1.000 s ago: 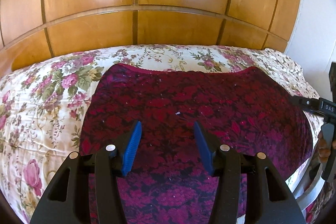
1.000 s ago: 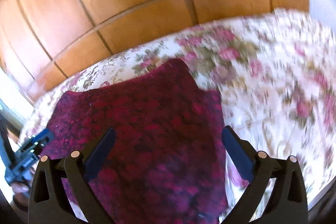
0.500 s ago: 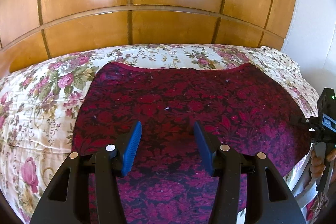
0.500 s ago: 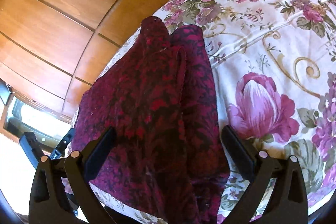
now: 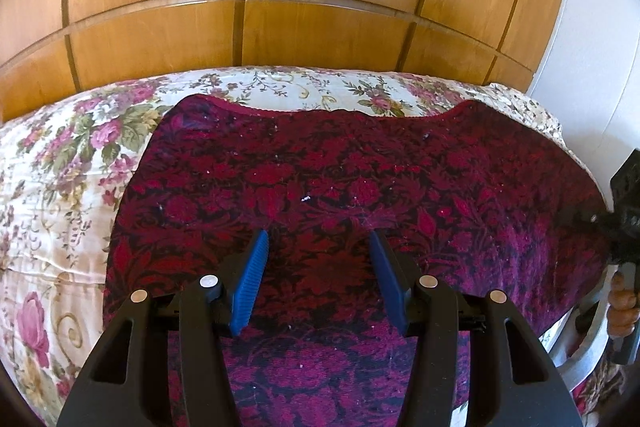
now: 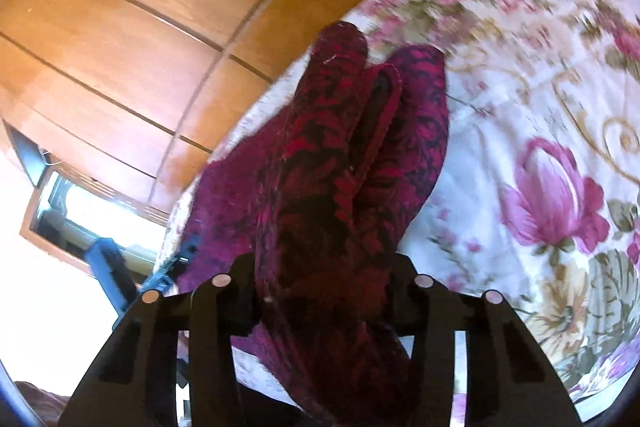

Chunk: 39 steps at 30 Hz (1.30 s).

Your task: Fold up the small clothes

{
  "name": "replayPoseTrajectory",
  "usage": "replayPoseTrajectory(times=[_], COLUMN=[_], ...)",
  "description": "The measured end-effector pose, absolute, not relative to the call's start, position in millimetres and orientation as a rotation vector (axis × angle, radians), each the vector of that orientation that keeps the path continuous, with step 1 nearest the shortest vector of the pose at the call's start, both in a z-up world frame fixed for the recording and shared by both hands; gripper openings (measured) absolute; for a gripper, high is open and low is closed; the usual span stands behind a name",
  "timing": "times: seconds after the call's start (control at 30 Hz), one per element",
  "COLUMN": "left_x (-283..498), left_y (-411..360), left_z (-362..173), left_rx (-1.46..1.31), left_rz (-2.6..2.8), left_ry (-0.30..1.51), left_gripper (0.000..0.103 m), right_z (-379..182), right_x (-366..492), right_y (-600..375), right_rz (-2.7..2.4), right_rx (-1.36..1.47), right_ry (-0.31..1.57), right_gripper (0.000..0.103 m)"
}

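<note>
Right tool (image 6: pixel 320 291) has clamped the garment's (image 5: pixel 340 187) edge; left tool (image 5: pixel 318 267) hovers apart above.

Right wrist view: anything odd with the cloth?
The cloth is bunched into a lifted ridge at the right gripper, which is closed on it. The rest lies flat on the bedspread under the open left gripper. No damage visible.
</note>
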State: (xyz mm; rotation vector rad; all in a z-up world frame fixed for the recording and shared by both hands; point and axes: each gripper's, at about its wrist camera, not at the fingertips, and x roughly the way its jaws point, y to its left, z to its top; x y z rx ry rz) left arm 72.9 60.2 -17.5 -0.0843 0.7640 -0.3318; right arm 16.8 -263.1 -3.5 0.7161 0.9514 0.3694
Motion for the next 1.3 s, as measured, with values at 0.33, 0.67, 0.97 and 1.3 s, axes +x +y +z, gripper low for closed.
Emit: replayPoseTrajectory(times=[0.33, 0.67, 0.97, 1.3], left_x=[72.4, 66.3, 52.7, 66.2], left_y=[72.1, 176.9, 281.7, 239.0], left_z=[-17.2, -15.8, -6.6, 21.1], left_rx=[-0.123, -0.566, -0.889, -0.778], left_rz=[-0.352, -0.529, -0.568, -0.745], left_ry=[0.764, 0.796, 0.652, 0.669], left_gripper=[0.051, 0.051, 0.069, 0.071], right_z=[65.1, 85.7, 39.3, 15.6], right_x=[36.5, 48.1, 37.2, -1.4], right_y=[-181.3, -38.0, 51.1, 97.2], right_rz=[0.516, 0.675, 0.716, 0.689], right_rx=[0.588, 0.281, -0.038, -0.351], right_ry=[0.848, 0.840, 0.880, 0.778], right_gripper=[0.041, 0.038, 0.038, 0.038])
